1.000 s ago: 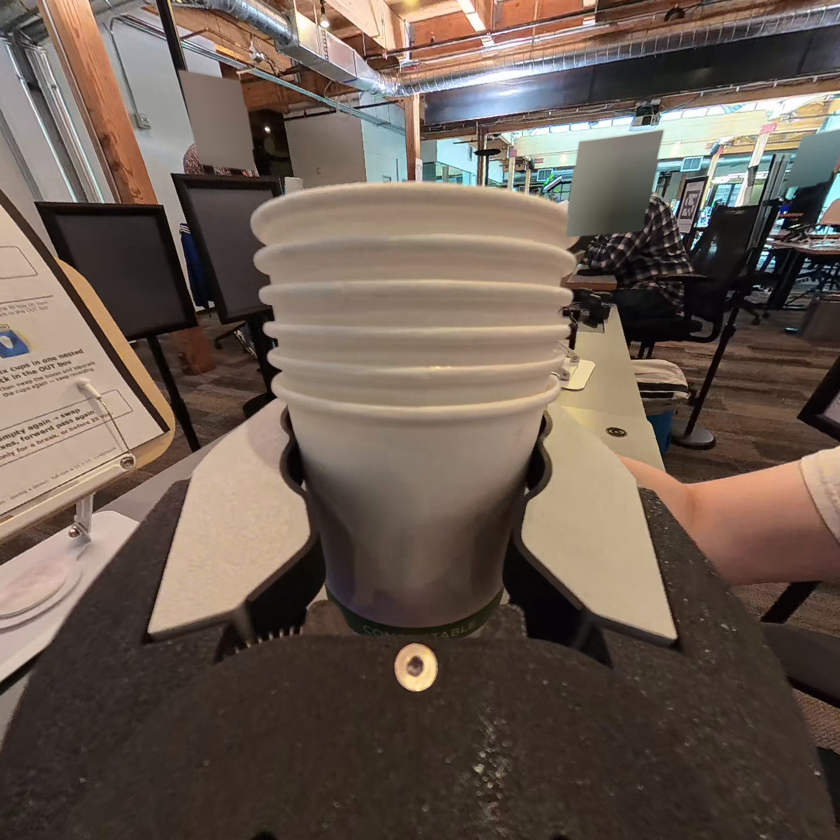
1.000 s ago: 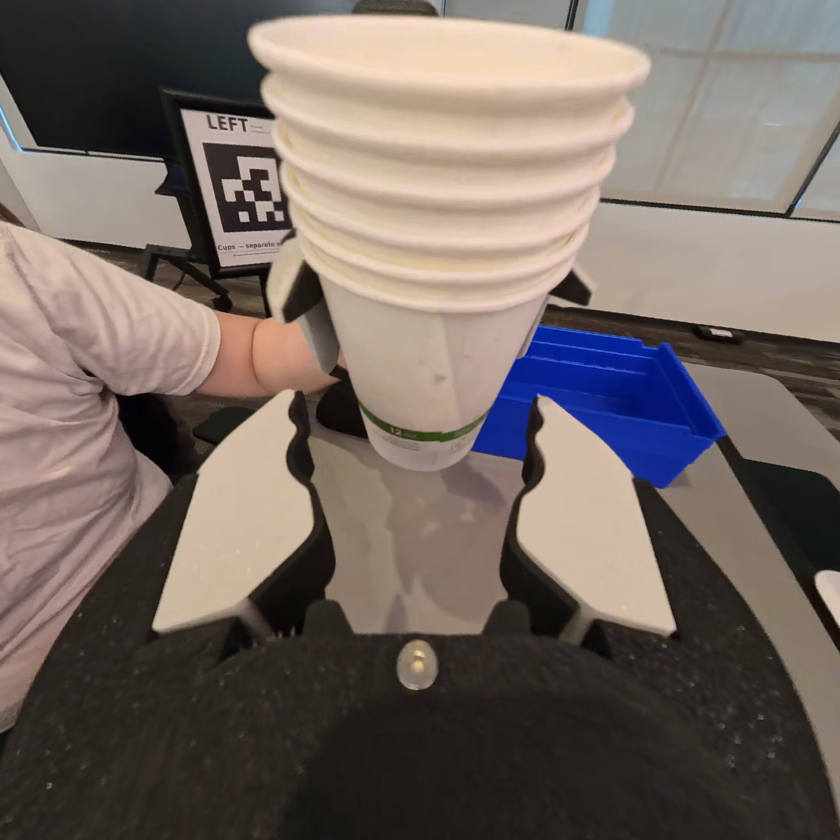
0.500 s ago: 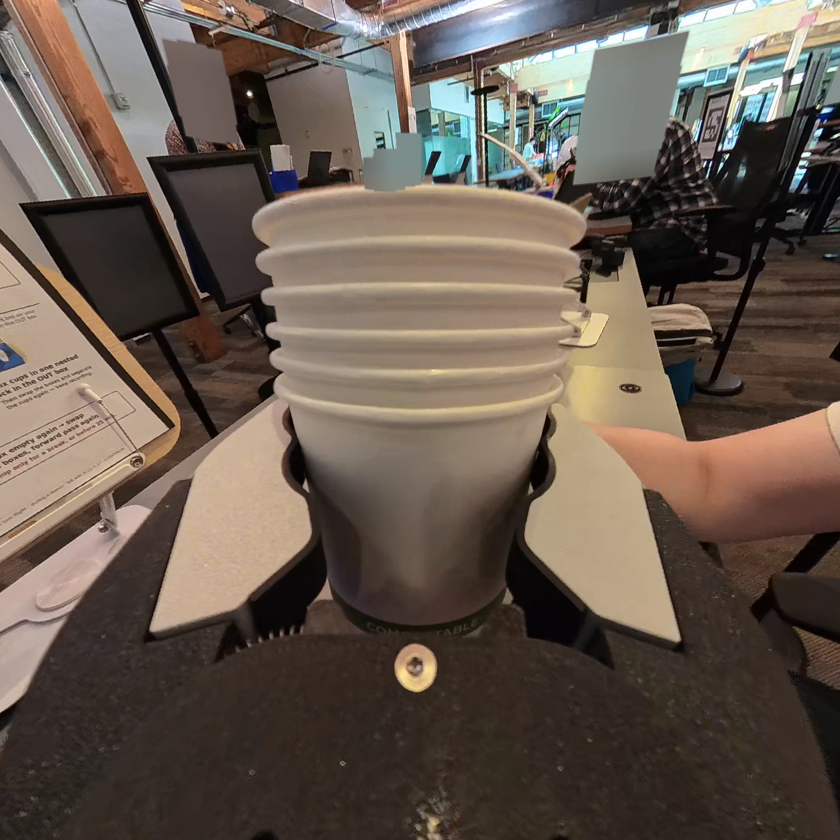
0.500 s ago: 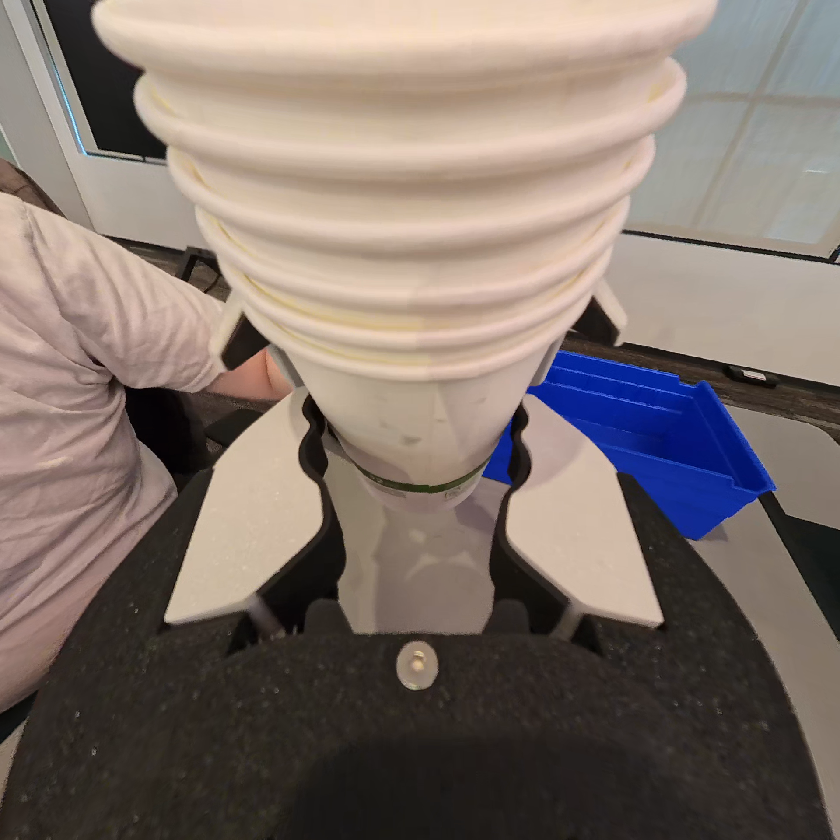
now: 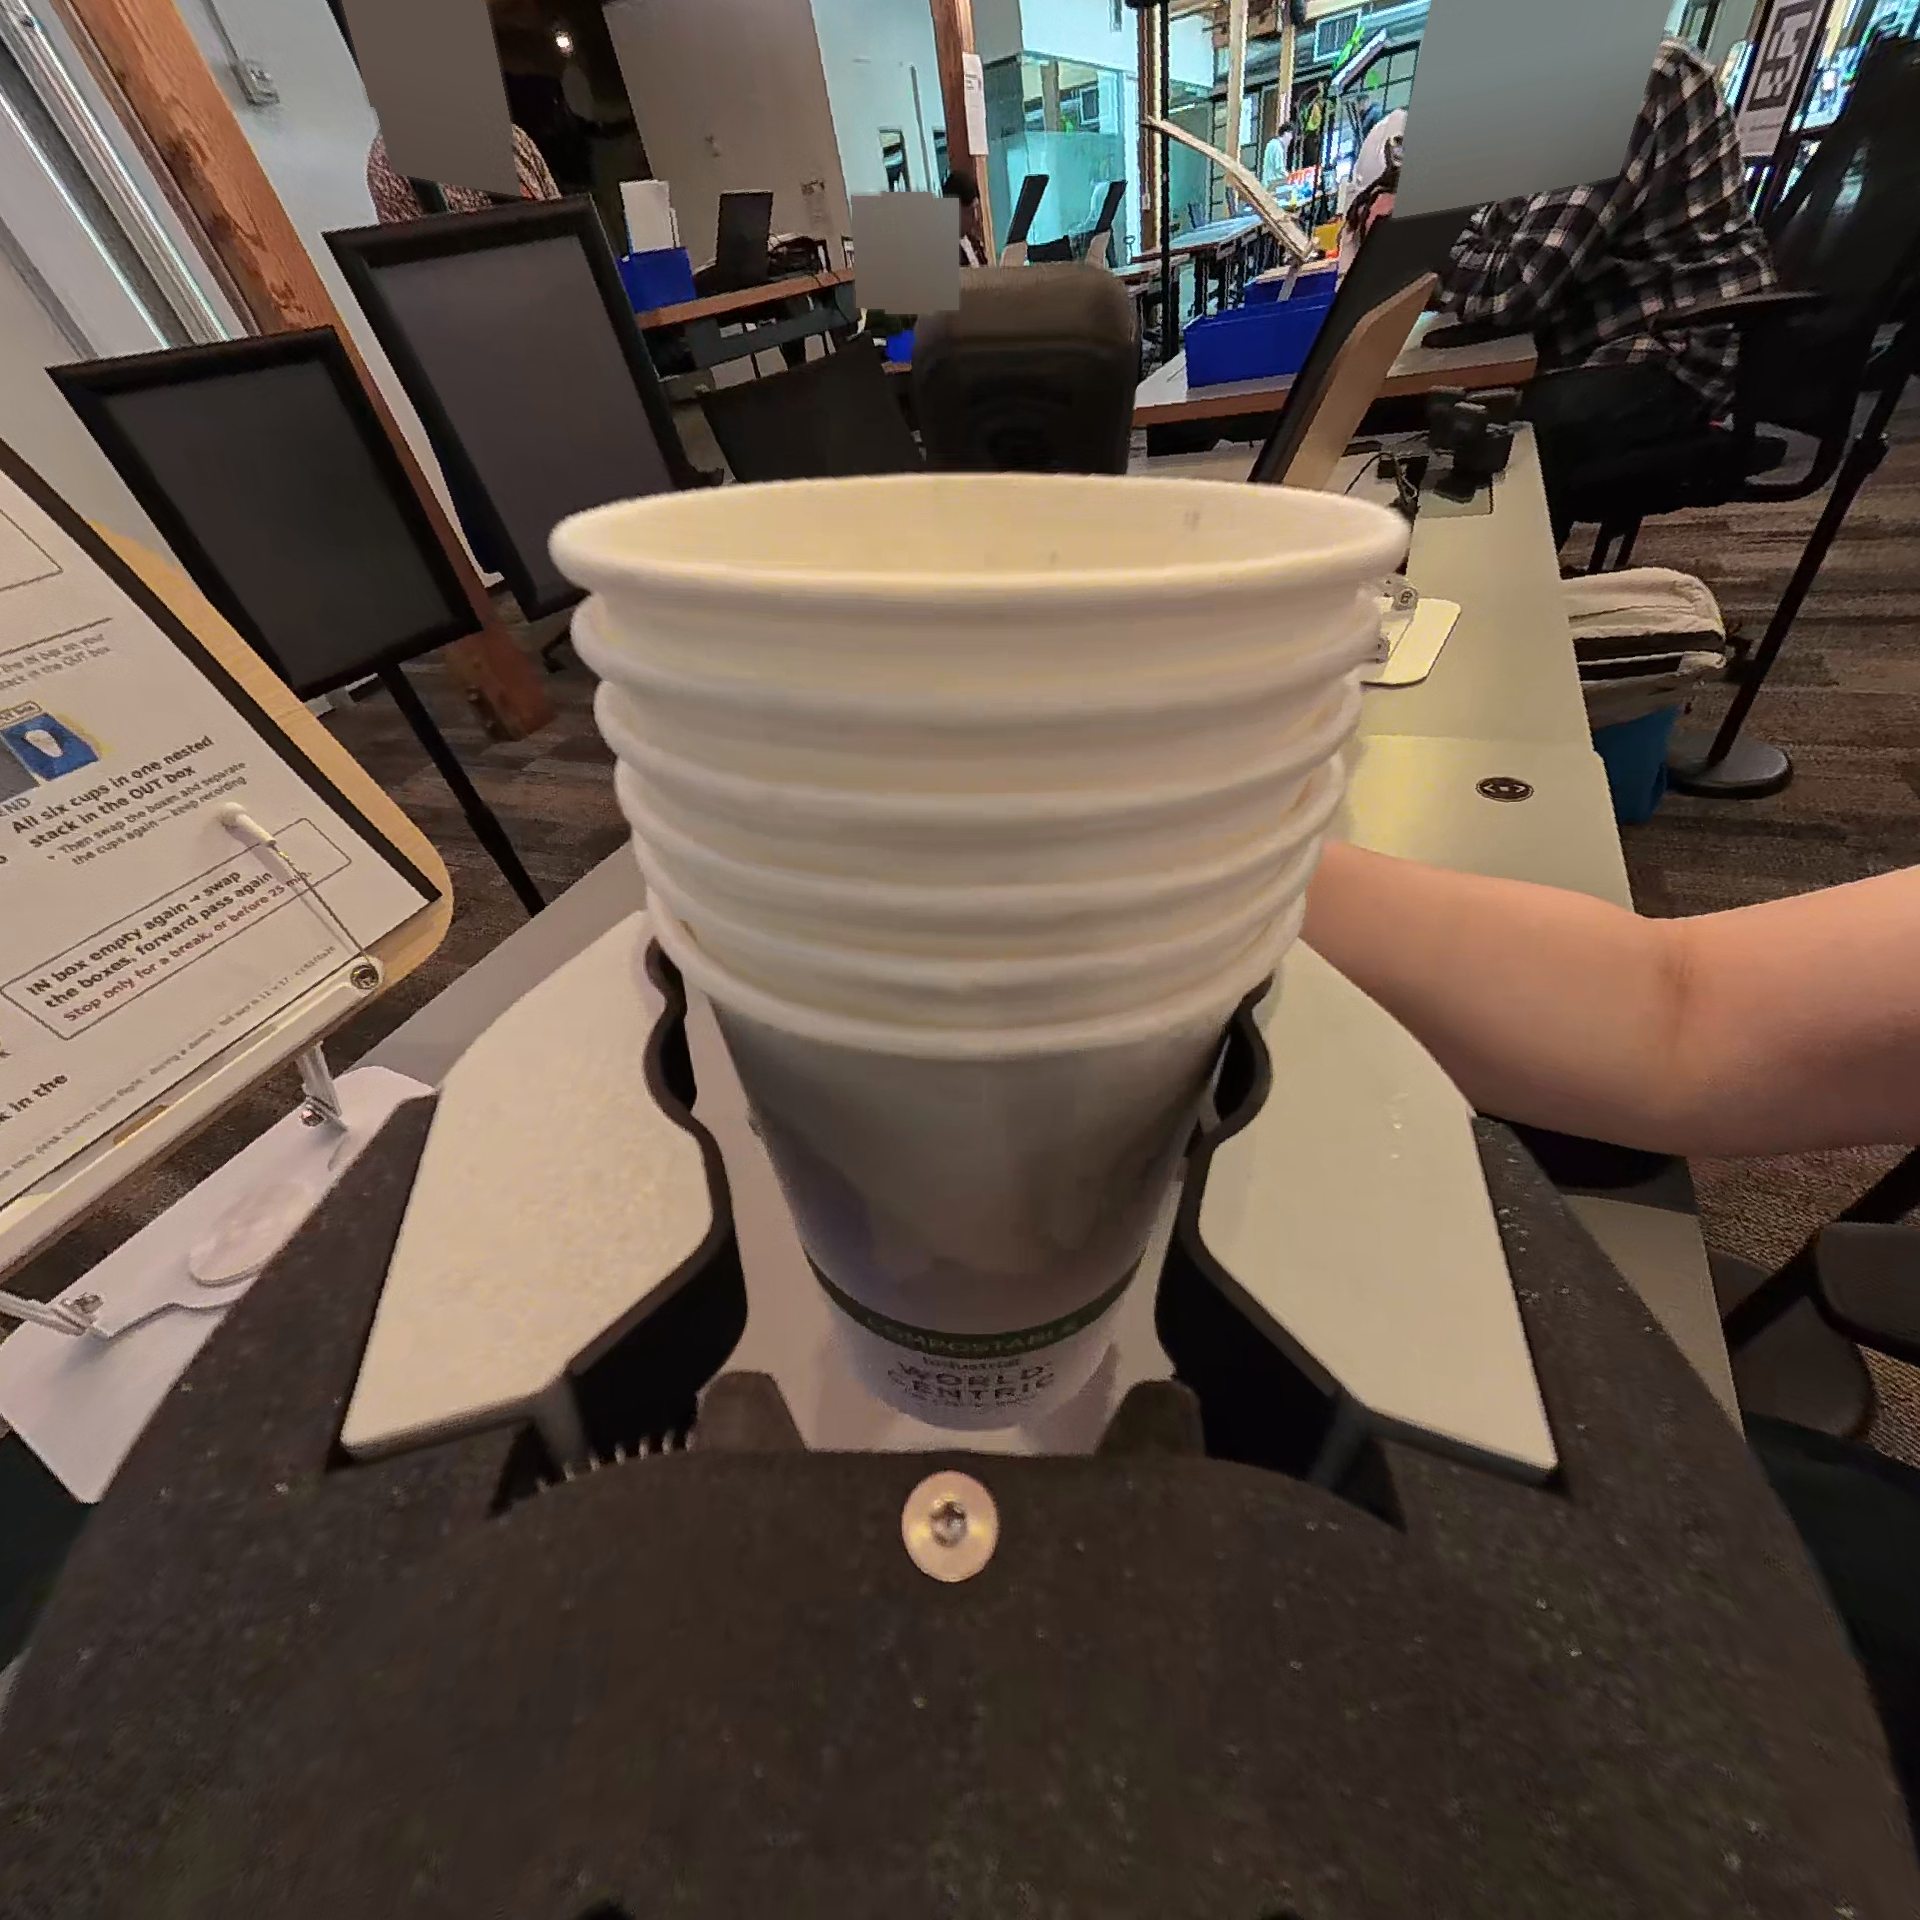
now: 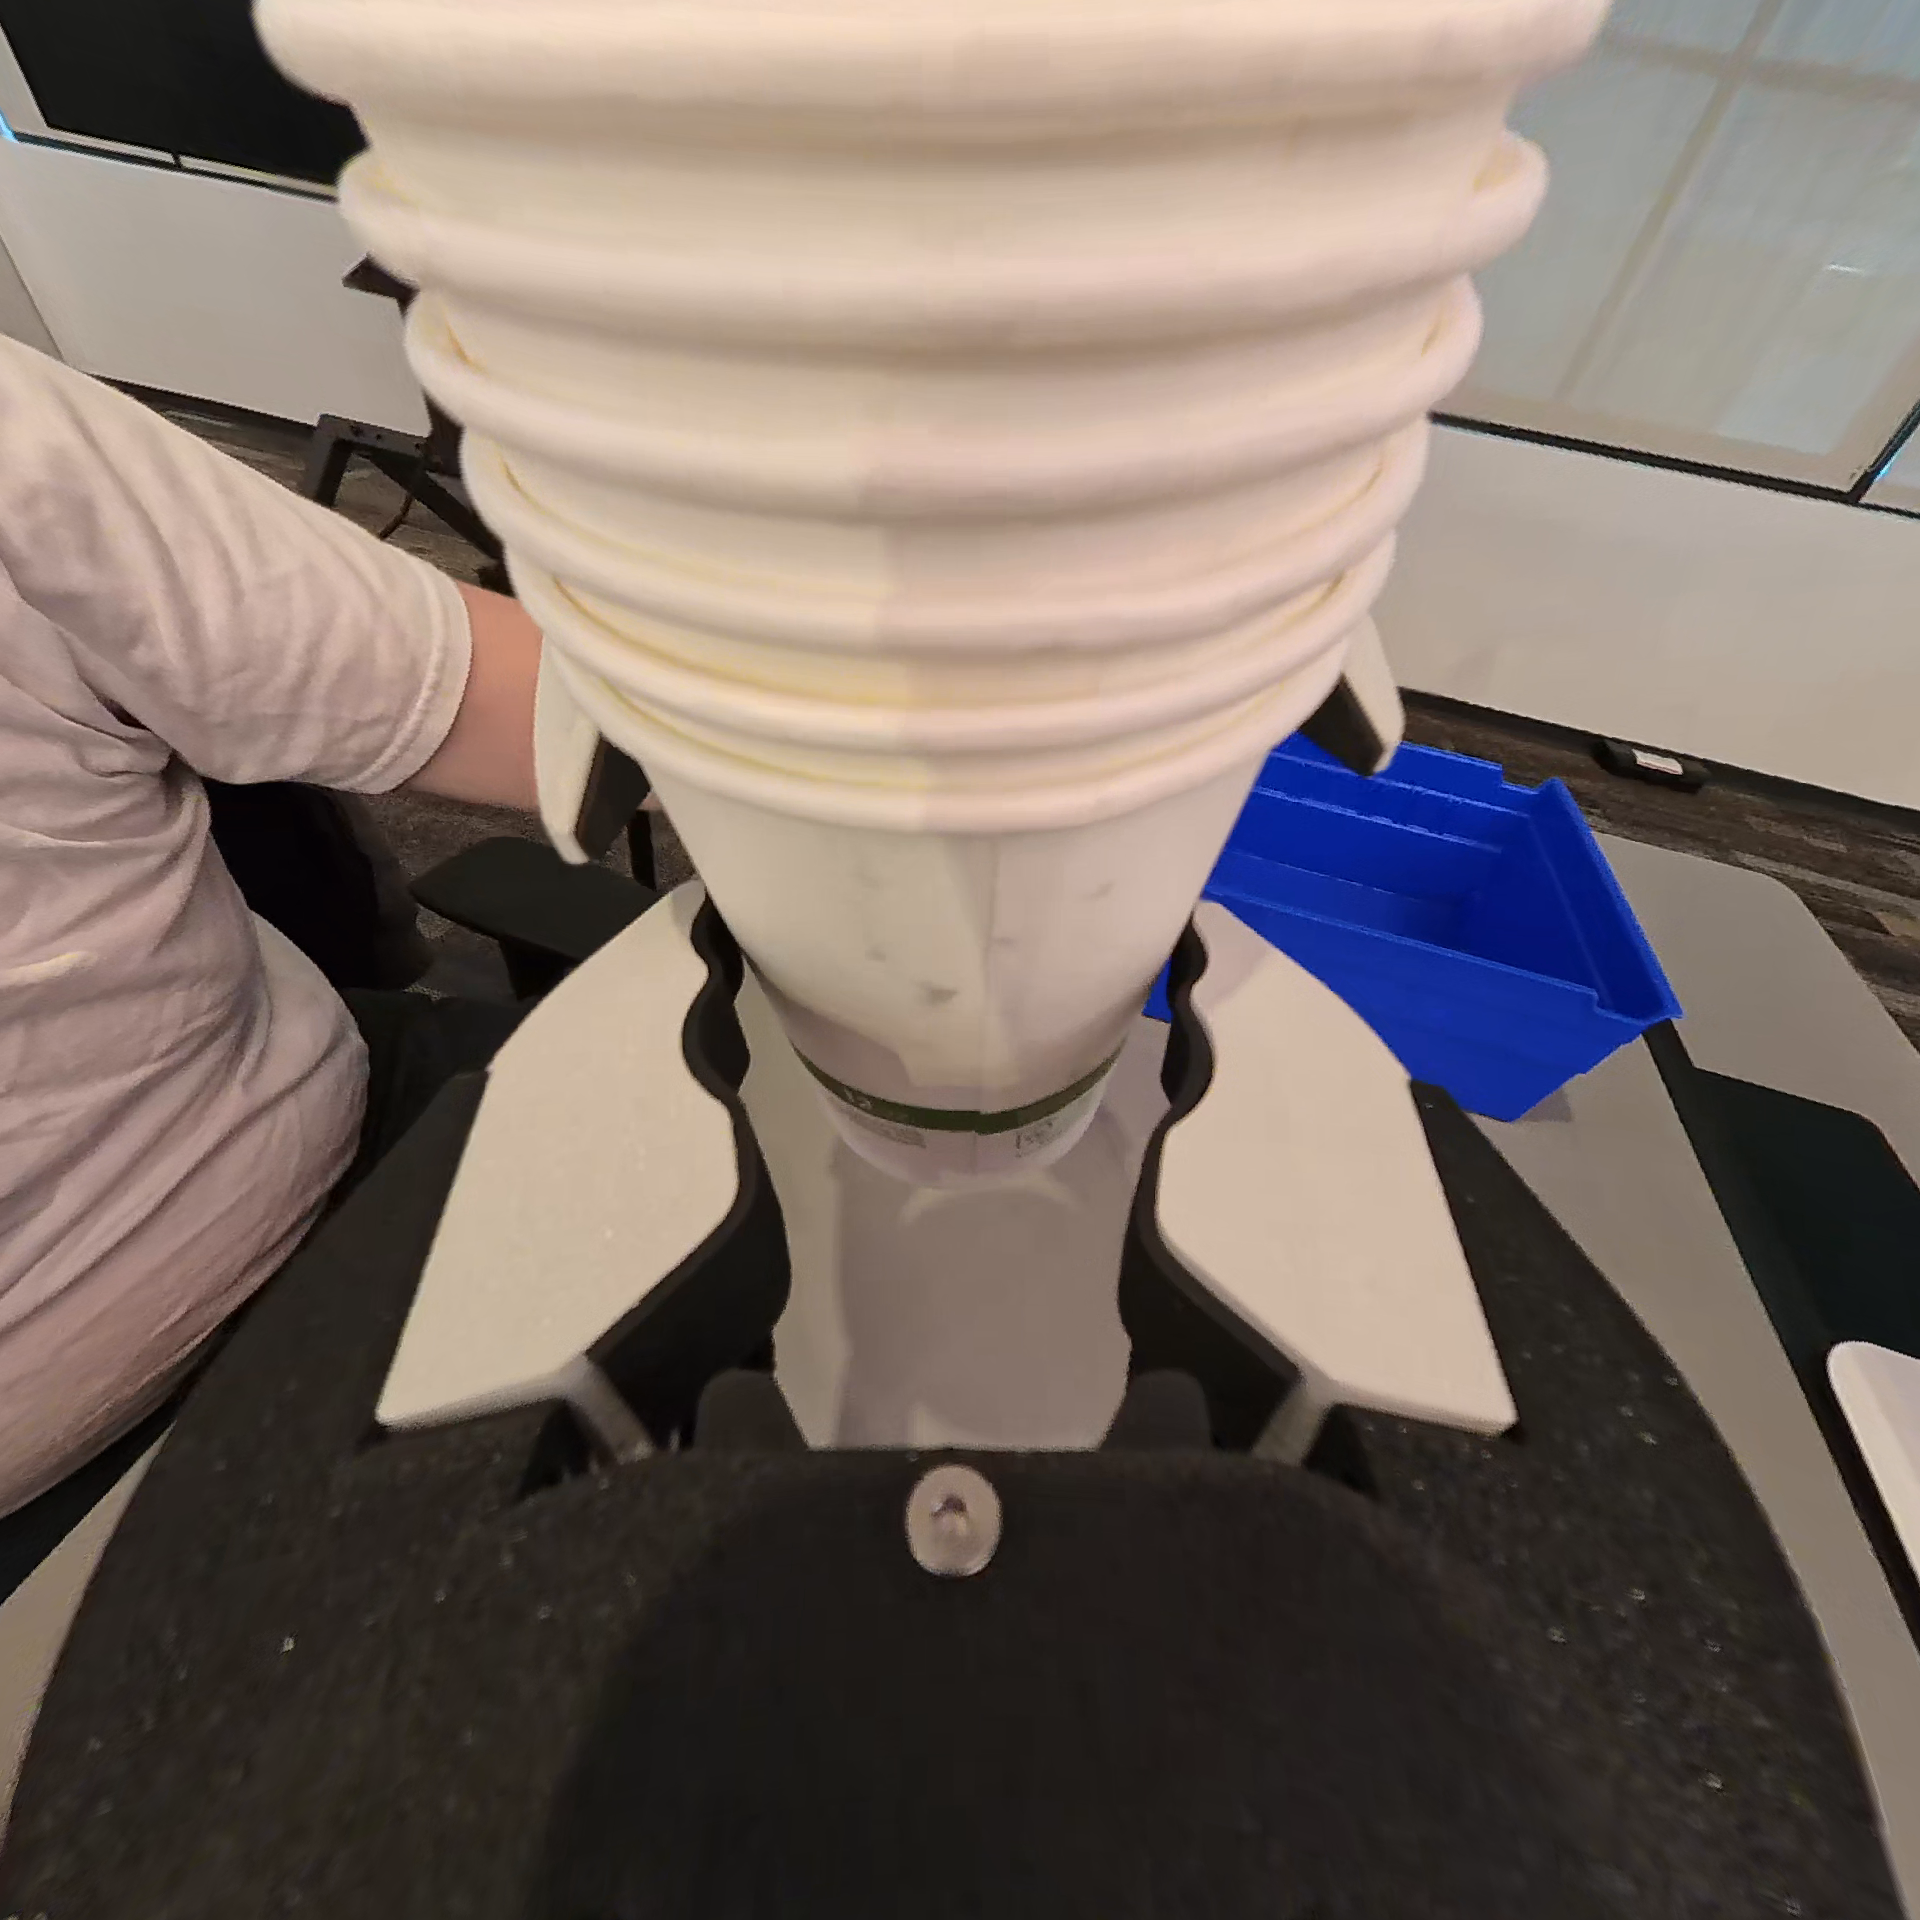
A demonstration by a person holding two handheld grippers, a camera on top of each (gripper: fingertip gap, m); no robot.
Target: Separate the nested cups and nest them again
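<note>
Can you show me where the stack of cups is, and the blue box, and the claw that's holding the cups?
stack of cups [image 5: 971, 1132], left wrist view, bottom cup's wall.
blue box [image 6: 1455, 935], right wrist view, its side wall.
left claw [image 5: 971, 997], left wrist view, between its fingertips.

Six white paper cups [image 5: 971, 831] sit nested in one stack, counted by the six rolled rims showing one above another; only the outermost cup shows its green band. Two grippers are in view, a left gripper [image 5: 961, 1049] and a right gripper [image 6: 940, 997], each with two jaws. One blue bin [image 6: 1455, 935] rests on the worktop [image 6: 1704, 1091]. Two dark framed sign stands [image 5: 281, 509] stand behind.
</note>
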